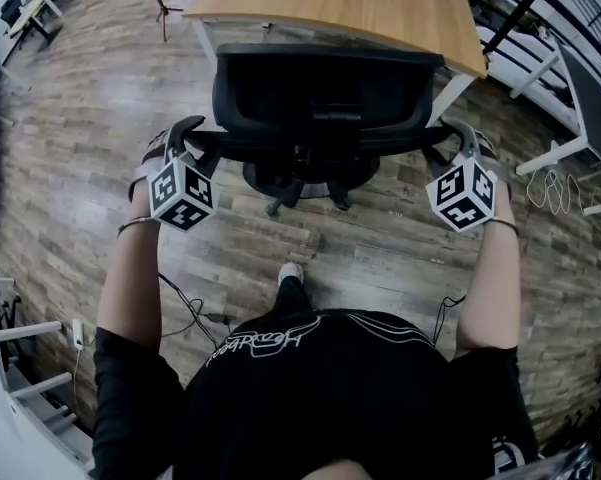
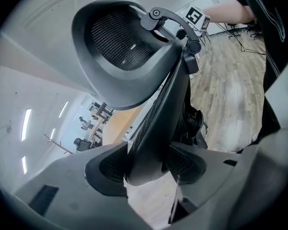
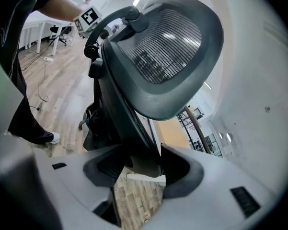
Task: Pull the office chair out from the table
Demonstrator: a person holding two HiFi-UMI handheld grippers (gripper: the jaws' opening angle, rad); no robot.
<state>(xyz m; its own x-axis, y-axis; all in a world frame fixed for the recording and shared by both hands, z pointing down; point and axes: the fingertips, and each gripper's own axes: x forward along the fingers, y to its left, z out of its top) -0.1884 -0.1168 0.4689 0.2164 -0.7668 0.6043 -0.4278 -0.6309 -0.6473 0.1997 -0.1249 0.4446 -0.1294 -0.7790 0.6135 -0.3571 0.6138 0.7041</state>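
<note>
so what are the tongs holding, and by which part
The office chair: left tongs and right tongs each clamp a side edge of its backrest.

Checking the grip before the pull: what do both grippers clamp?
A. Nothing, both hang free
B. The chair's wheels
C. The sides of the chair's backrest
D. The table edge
C: each gripper view shows an edge of the backrest pinched between the jaws, the left gripper on one side and the right gripper on the other.

The office chair (image 1: 325, 98) stands close before the table (image 1: 360, 3).
</note>
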